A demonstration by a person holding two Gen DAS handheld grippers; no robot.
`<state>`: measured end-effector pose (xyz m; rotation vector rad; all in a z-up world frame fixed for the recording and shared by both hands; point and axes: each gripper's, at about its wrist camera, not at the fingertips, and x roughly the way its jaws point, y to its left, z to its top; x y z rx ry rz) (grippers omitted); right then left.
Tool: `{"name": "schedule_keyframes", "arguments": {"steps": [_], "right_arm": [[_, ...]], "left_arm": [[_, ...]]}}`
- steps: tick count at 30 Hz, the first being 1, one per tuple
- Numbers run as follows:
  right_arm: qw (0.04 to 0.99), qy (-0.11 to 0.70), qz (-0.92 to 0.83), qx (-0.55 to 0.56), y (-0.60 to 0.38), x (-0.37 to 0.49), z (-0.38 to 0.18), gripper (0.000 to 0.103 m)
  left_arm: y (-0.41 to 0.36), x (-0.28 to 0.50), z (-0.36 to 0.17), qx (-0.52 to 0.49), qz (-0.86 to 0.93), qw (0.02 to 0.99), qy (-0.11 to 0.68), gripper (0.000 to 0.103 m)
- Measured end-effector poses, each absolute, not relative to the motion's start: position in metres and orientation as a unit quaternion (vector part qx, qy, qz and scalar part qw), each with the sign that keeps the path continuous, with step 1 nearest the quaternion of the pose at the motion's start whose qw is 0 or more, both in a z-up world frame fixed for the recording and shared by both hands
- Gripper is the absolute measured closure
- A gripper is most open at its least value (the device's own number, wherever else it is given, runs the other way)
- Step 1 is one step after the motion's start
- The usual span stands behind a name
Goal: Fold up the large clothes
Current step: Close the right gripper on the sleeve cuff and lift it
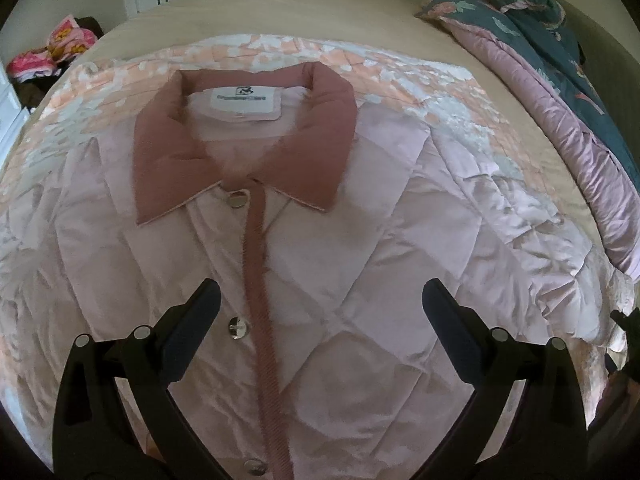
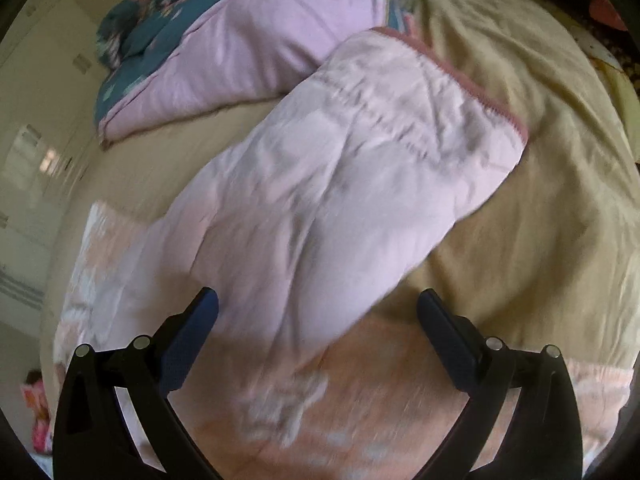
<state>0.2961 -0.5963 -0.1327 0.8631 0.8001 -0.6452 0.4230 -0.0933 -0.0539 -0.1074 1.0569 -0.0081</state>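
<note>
A pale pink quilted jacket [image 1: 360,272] lies flat and face up on the bed, buttoned, with a dusty-rose collar [image 1: 248,148] and a rose placket down its front. My left gripper [image 1: 320,308] hovers open above the jacket's chest, with nothing between its fingers. In the right wrist view the jacket's sleeve [image 2: 340,168] stretches away to a rose-trimmed cuff [image 2: 480,84]. My right gripper [image 2: 318,308] is open over the near part of that sleeve and grips nothing. The right view is blurred.
Under the jacket lies a peach and white patterned blanket [image 1: 360,64] on a beige bedsheet [image 2: 520,200]. A teal and lilac duvet [image 1: 560,80] is bunched along the bed's right side. Bright pink clothes [image 1: 52,52] sit off the bed at far left, and white cupboards stand behind.
</note>
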Motion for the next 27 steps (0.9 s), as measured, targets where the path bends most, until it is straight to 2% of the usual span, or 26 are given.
{"name": "schedule_keyframes", "arguments": {"steps": [8,10,11,13,16,19,27], "right_arm": [[0.774,0.316,-0.316,0.45,-0.637,0.302,-0.144,0.007],[0.774,0.312,-0.323,0.446,-0.641,0.3,-0.143,0.023],[0.777,0.306,-0.32,0.447,-0.643,0.295,-0.143,0.028],[0.789,0.298,-0.294,0.449,-0.646,0.291,-0.143,0.059],[0.807,0.295,-0.272,0.433,-0.641,0.291,-0.129,0.077],[0.83,0.279,-0.248,0.414,-0.63,0.292,-0.102,0.084],[0.899,0.243,-0.159,0.329,-0.576,0.307,-0.008,0.086]], "left_arm": [[-0.09,0.425,-0.05,-0.048,0.007,0.864,0.502,0.008],[-0.084,0.424,-0.046,-0.049,0.009,0.864,0.5,0.008],[-0.082,0.424,-0.045,-0.047,0.01,0.865,0.5,0.008],[-0.076,0.422,-0.039,-0.042,0.016,0.866,0.498,0.008],[-0.068,0.419,-0.032,-0.039,0.02,0.867,0.496,0.008],[-0.059,0.414,-0.021,-0.038,0.025,0.872,0.487,0.008],[-0.033,0.402,0.002,-0.074,0.024,0.876,0.475,0.008]]}}
